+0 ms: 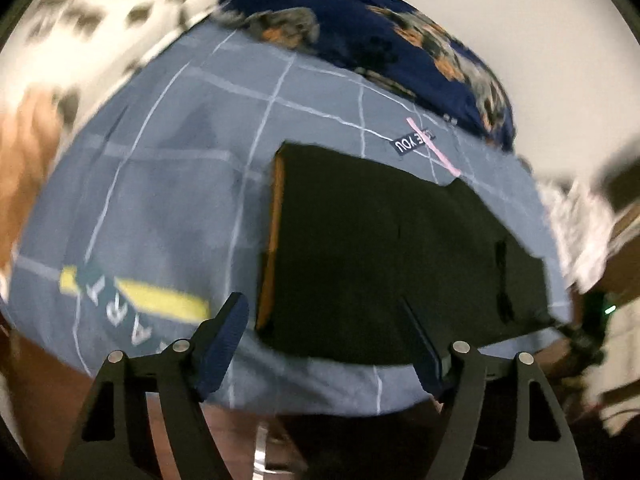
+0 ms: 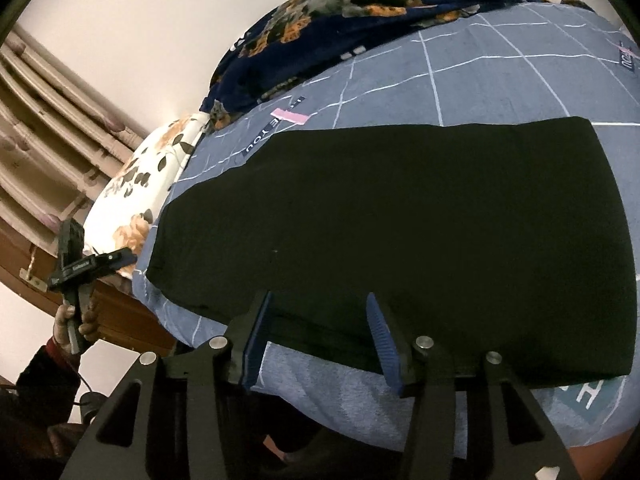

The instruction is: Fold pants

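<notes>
Nearest the right wrist lens, the right gripper (image 2: 318, 334) is seen with its blue-padded fingers (image 2: 382, 334) spread apart, nothing pinched. Its tips are placed over the near folded edge of the black fabric pants (image 2: 400, 216); whether the pads touch the cloth cannot be told. The pants are laid flat as a broad dark slab on the grey-blue bedsheet with thin white grid lines (image 2: 500, 72), extending from just beyond the fingertips away toward the far side and to the right.

In the left wrist view, which is blurred, the left gripper (image 1: 328, 344) is recorded with jaws standing wide and empty. The pants (image 1: 400, 248) lie beyond and between its fingertips, their orange-brown edge (image 1: 276, 216) turned toward the left finger. No contact with the cloth is observed.

At the left edge of the right wrist view, the left gripper (image 2: 86, 266) is seen held by a hand (image 2: 76, 324) beside the bed, well apart from the pants.

Farther off, a white pillow with orange and dark flowers (image 2: 136, 192) is noted, then a navy floral blanket (image 2: 340, 20) bunched along the far side against a plain pale wall (image 2: 140, 20).
</notes>
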Demonstrator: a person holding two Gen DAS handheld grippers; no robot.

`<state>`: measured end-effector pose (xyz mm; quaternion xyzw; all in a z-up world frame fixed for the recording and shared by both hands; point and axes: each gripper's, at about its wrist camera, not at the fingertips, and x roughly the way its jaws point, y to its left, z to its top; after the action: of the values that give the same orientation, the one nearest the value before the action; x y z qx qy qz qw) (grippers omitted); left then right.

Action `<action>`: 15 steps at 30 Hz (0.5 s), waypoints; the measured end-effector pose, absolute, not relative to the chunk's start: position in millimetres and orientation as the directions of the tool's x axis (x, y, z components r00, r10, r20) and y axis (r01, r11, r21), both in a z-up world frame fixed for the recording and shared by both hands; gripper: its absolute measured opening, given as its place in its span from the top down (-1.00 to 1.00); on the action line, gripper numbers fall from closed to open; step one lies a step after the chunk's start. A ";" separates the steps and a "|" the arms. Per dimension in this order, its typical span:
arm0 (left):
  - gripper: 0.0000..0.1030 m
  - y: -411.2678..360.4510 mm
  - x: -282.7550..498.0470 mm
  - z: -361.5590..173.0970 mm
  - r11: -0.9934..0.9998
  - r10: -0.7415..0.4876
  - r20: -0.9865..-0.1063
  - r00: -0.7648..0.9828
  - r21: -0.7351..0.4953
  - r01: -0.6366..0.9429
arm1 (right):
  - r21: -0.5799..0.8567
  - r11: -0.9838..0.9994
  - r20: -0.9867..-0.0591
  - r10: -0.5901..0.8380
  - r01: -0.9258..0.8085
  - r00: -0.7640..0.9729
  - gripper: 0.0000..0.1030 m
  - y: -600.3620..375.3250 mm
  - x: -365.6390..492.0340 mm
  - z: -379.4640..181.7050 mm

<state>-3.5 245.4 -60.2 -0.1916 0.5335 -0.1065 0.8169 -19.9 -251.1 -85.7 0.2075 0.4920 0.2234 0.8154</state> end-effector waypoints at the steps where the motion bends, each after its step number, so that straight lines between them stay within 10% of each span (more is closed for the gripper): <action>1: -0.46 248.6 -6.6 -63.3 0.893 -0.397 -0.827 0.399 -0.448 -0.038 | 0.556 0.815 -0.711 0.568 -0.162 0.415 0.08 -249.5 -19.9 -85.4; 15: -0.47 261.8 7.5 -117.7 0.768 -0.541 -0.764 0.352 -0.619 -0.163 | 0.542 0.821 -0.721 0.564 -0.179 0.402 0.02 -231.9 -25.3 -83.2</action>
<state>7.5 261.8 -117.7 -0.3169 0.5554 -0.1244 0.7587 -25.3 -231.9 -83.2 0.1936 0.4971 0.2282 0.8144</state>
